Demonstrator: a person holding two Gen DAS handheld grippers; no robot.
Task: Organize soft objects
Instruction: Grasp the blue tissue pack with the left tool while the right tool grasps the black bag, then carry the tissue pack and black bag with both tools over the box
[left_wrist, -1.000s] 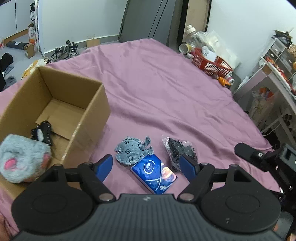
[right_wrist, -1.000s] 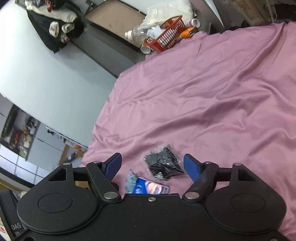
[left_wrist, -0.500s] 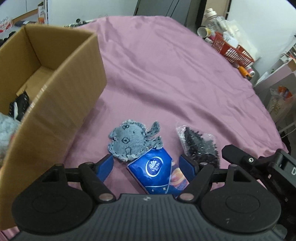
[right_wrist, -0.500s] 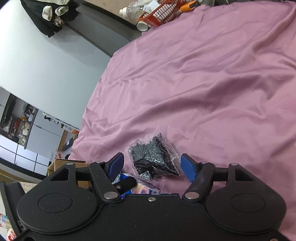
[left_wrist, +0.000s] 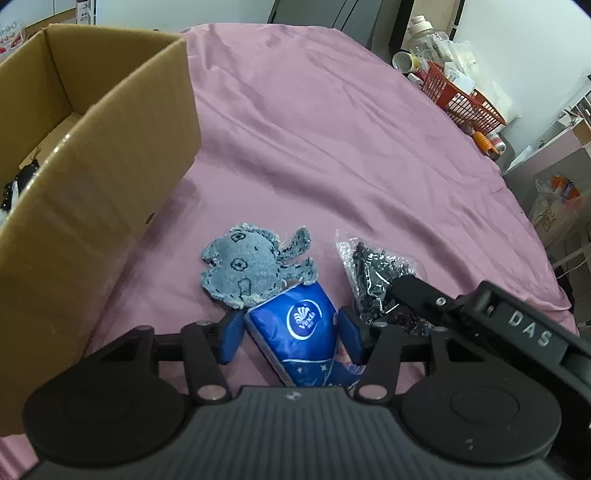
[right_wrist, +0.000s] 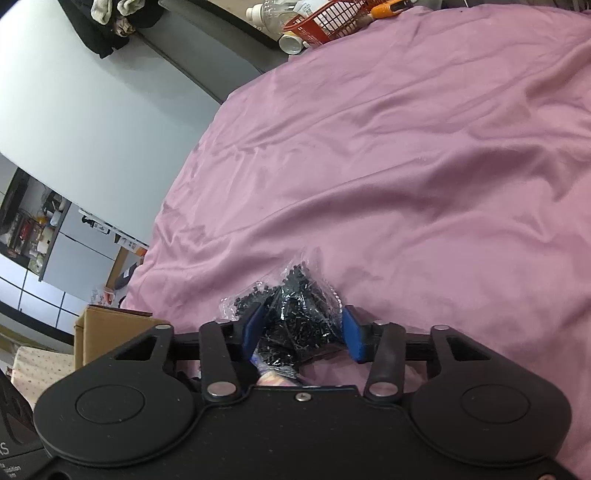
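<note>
Midway through the sorting, by the look of it. Left gripper (left_wrist: 291, 334) down on the pink bedsheet (left_wrist: 332, 129), blue pads either side of a blue plastic-wrapped tissue pack (left_wrist: 301, 325), jaws closing, the far pad against the pack's side and the near one at its edge. Right gripper (right_wrist: 301, 332) just beside it, jaws likewise closing around a crinkled clear plastic bag of small black pieces (right_wrist: 295, 306), both pads already bearing on the bag's sides. Neither item lifted yet; both lying on the sheet. Close against the tissue pack, partly overlapped by its top end, a flat grey denim elephant-shaped soft toy (left_wrist: 251, 266), untouched. To the left, an open brown cardboard box (left_wrist: 92, 166), wall standing near the toy, something dark and small glimpsed inside at its far left edge, too cut off to identify. Judged remaining: finishing both grips, carrying pack and bag over to the box, then fetching the denim toy. Nothing else loose visible on the sheet.
</note>
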